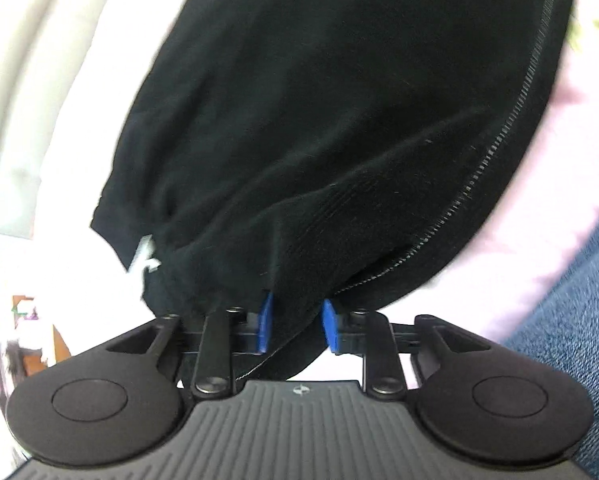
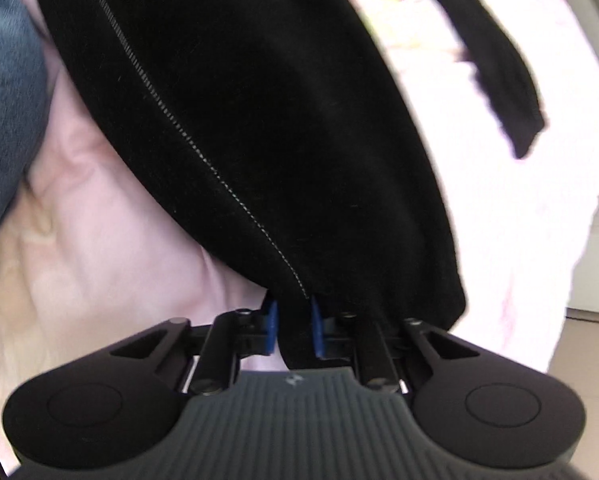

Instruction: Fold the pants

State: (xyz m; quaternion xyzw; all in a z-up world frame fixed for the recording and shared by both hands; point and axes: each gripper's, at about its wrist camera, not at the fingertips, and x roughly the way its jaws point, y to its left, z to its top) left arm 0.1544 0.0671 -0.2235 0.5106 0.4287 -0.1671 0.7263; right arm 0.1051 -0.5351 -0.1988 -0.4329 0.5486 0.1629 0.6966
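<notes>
Black pants (image 1: 319, 128) with a pale stitched side seam lie on a light pink sheet (image 1: 539, 184). In the left wrist view my left gripper (image 1: 297, 320) is shut on the pants, a bunched fold of black cloth squeezed between the blue pads (image 1: 265, 320). A small white tag (image 1: 143, 256) hangs at the cloth's left edge. In the right wrist view my right gripper (image 2: 295, 330) is shut on the pants (image 2: 279, 120) too, with an edge by the seam pinched between its blue pads (image 2: 273, 328). A loose black strip (image 2: 499, 84) trails to the upper right.
Blue denim fabric shows at the right edge (image 1: 579, 300) of the left view and at the upper left (image 2: 7, 92) of the right view. The pink sheet (image 2: 99, 220) is rumpled beneath. A pale padded headboard or wall (image 1: 23, 100) runs along the left.
</notes>
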